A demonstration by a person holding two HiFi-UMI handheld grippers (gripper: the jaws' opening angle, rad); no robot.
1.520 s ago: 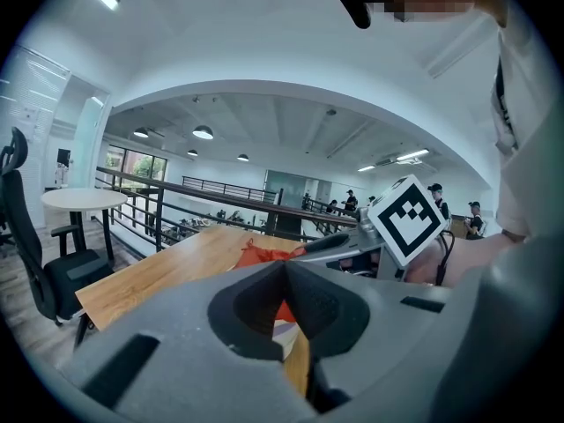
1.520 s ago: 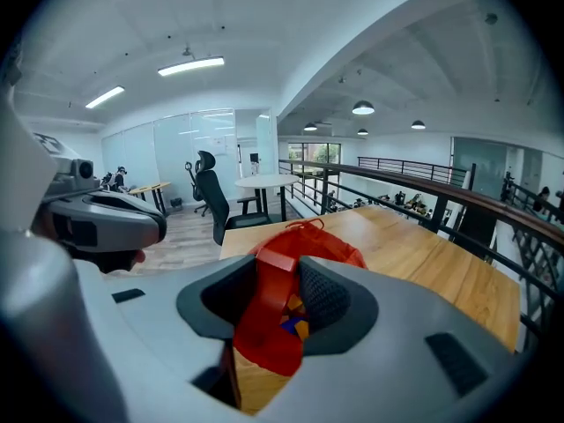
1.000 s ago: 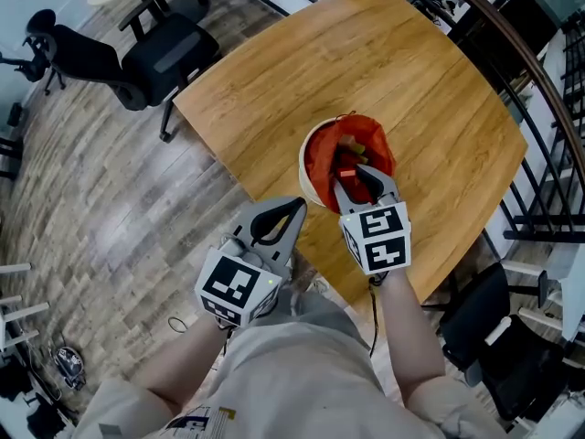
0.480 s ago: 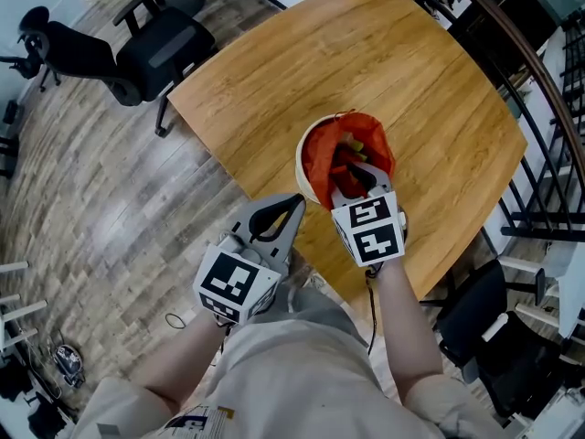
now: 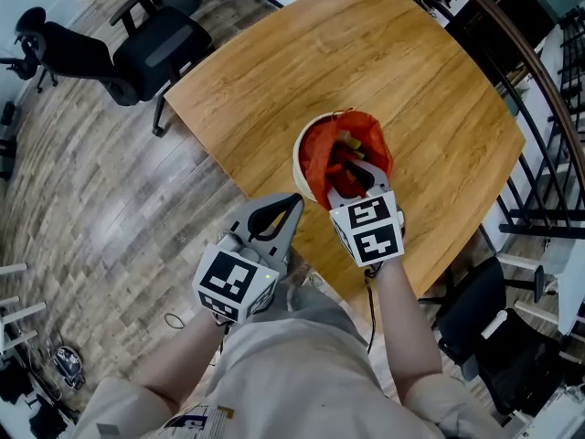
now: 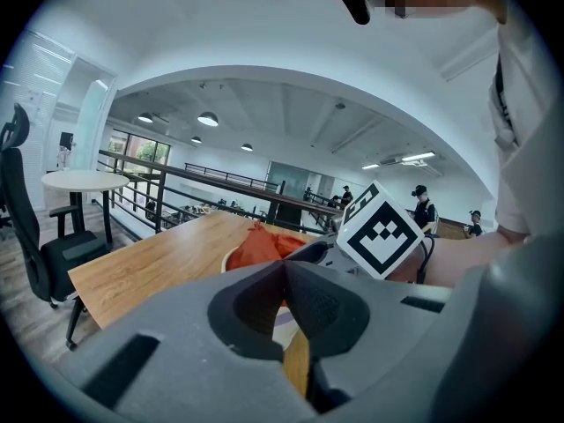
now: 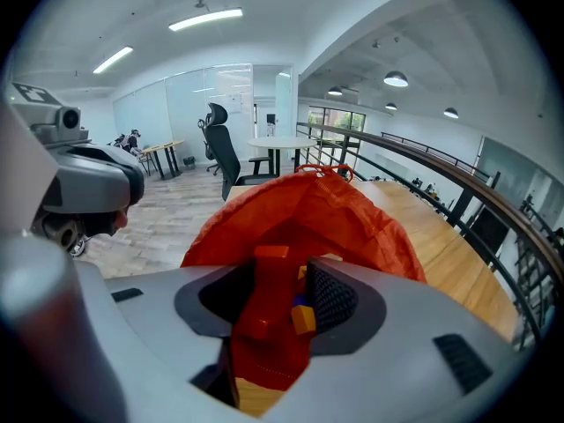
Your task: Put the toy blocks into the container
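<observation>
As the right gripper (image 5: 355,174) has just been opening round the red block (image 7: 264,311), it may bounce off the container (image 5: 299,158); left gripper (image 6: 286,271) is pressed together.

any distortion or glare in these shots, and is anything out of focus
Head view: even light, no hard glare on the light wooden table; its edges and the dark metal railing are bowed by the lens. Left gripper view: dark round corners, bright ceiling lamps. Right gripper view: the same round frame, a blown-out strip light, yet the orange fabric bag is sharp.

Red block (image 7: 267,291), orange bag (image 7: 357,211).
</observation>
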